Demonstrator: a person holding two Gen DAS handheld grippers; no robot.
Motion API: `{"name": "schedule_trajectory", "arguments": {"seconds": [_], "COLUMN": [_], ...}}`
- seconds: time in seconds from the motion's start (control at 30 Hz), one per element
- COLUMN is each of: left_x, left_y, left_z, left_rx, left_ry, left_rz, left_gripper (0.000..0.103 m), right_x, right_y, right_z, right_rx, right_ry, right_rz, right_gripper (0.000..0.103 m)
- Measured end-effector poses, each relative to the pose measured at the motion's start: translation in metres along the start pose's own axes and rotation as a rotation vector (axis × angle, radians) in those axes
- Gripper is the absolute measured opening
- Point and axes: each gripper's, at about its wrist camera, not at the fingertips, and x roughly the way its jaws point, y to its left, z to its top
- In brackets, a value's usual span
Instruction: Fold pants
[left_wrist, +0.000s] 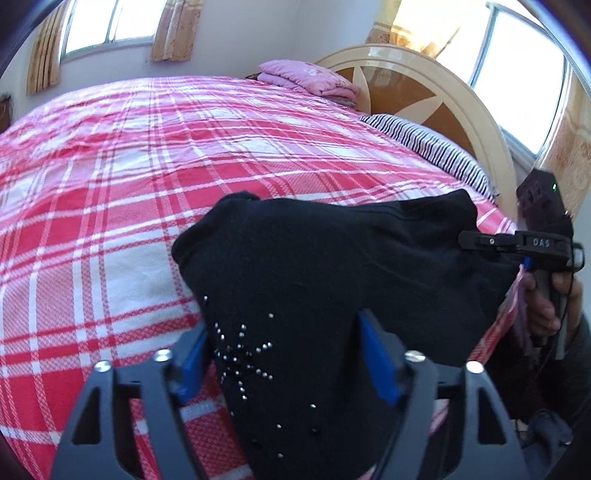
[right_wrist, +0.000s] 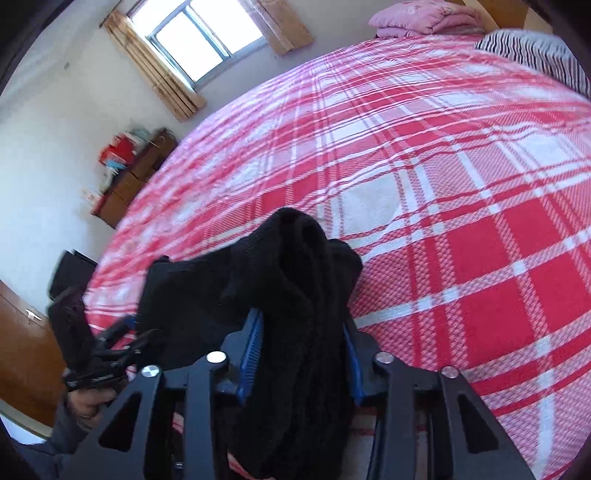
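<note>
The black pants (left_wrist: 314, 266), with a rhinestone star pattern, hang between both grippers over the near edge of the red plaid bed (left_wrist: 129, 166). My left gripper (left_wrist: 284, 354) is shut on the studded end, the cloth bunched between its blue pads. My right gripper (right_wrist: 301, 354) is shut on a thick bunch of the black pants (right_wrist: 295, 295). The right gripper also shows in the left wrist view (left_wrist: 480, 240), clamped on the far right corner of the cloth. The left gripper shows in the right wrist view (right_wrist: 122, 332), at the lower left.
A folded pink blanket (left_wrist: 310, 75) and a striped pillow (left_wrist: 432, 146) lie at the head of the bed by the wooden headboard (left_wrist: 424, 96). A wooden cabinet with boxes (right_wrist: 129, 166) stands beyond the bed's far side. A wooden door (right_wrist: 18, 350) is at left.
</note>
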Motion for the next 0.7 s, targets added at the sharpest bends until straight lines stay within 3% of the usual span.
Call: {"name": "schedule_trajectory", "arguments": {"seconds": [0.17, 0.3, 0.37, 0.57, 0.7], "left_x": [-0.001, -0.008, -0.014, -0.031, -0.045], "left_y": [0.006, 0.013, 0.019, 0.028, 0.037], "left_z": [0.0, 0.003, 0.006, 0.013, 0.015], "left_rx": [-0.065, -0.116, -0.145, -0.148, -0.136], "left_ry": [0.021, 0.018, 0.012, 0.014, -0.005], "left_rz": [-0.077, -0.096, -0.104, -0.14, -0.114], "left_gripper": [0.042, 0.03, 0.017, 0.013, 0.013], "right_x": [-0.002, -0.012, -0.016, -0.008, 0.007], "right_y": [-0.001, 0.012, 0.02, 0.04, 0.055], "right_z": [-0.001, 0.001, 0.001, 0.012, 0.028], "right_rx": [0.008, -0.024, -0.05, -0.099, -0.122], "right_ry": [-0.016, -0.04, -0.045, -0.033, -0.015], "right_rz": [0.021, 0.044, 0.05, 0.046, 0.065], "right_gripper": [0.033, 0.029, 0.028, 0.027, 0.027]}}
